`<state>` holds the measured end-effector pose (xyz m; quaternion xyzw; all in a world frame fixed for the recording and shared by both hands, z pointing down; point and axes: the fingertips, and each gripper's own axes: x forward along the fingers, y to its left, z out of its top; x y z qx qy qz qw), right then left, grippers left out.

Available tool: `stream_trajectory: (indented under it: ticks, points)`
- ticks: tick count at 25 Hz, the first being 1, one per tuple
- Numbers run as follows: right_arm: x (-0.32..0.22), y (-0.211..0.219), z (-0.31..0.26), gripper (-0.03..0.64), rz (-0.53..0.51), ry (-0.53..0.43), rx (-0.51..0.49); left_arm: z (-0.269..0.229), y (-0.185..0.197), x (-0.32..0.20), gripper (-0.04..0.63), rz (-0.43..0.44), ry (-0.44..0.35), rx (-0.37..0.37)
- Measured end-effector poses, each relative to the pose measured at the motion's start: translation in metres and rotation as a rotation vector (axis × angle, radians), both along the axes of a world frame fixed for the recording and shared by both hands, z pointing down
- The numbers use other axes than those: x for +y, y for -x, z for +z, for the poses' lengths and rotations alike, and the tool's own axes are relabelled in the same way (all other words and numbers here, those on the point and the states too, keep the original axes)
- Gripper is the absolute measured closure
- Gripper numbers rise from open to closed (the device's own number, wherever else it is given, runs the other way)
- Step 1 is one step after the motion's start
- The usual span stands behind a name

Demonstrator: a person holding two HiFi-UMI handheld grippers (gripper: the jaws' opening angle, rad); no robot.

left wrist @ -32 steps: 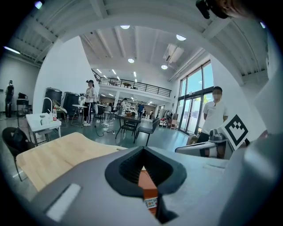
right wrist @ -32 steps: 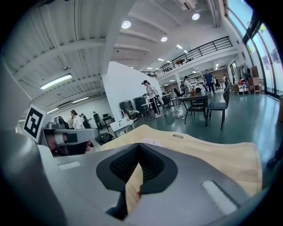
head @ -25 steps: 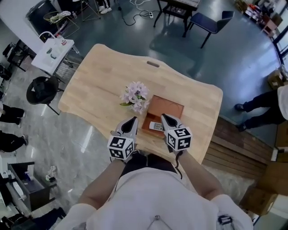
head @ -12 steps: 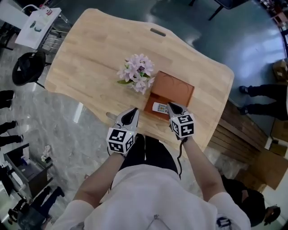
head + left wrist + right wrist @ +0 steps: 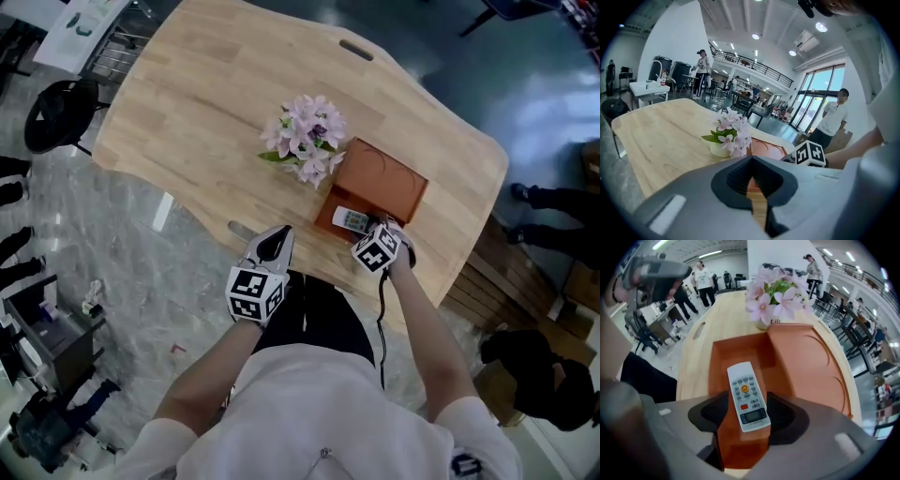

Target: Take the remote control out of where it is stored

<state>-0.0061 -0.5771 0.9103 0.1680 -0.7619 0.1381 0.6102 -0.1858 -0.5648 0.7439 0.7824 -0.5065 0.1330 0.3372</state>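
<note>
Pale wood tabletop (image 5: pixel 187 103), wavy outline, a slot cut near the far edge. Your left tongs (image 5: pixel 279 234) sit at the near edge, left of the box. The jaws are together, tips meeting in a thin line, nothing in them

A pot of pink-white flowers (image 5: pixel 307 139) stands toward the middle of the tabletop, just beside the far-left corner of the orange-brown box (image 5: pixel 389 178)

The box lies close to the near edge, toward the right end of the tabletop, at a slant to that edge. It has two parts: a broad flat one with curved grooves, and a narrow sunken compartment on the side nearest you

The white remote control (image 5: pixel 353 220) lies flat in that compartment, buttons up, round orange button and red button showing, small screen at the end toward you

Your right tongs (image 5: pixel 373 230) point steeply down over the compartment. Their jaws have just been opening and stand wide, one on either side of the remote's screen end. Box floor shows in the gap on both sides, so the pads are not pressing; remote not gripped, resting in the box
</note>
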Motion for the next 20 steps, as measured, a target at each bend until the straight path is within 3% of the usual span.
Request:
stream_trajectory:
  ticks: [6,12,20]
  points:
    - [0.002,-0.002,0.033,0.287,-0.168,-0.004,0.145,0.008,0.010,0.003,0.595,-0.032,0.013,-0.002]
    - [0.003,-0.002,0.038,0.300,-0.188,0.075,0.164,0.009,0.016,0.006,0.595,-0.044,0.022,-0.002]
    - [0.000,0.001,0.025,0.344,-0.187,0.026,0.148,0.007,0.021,0.005,0.595,-0.047,0.011,-0.012]
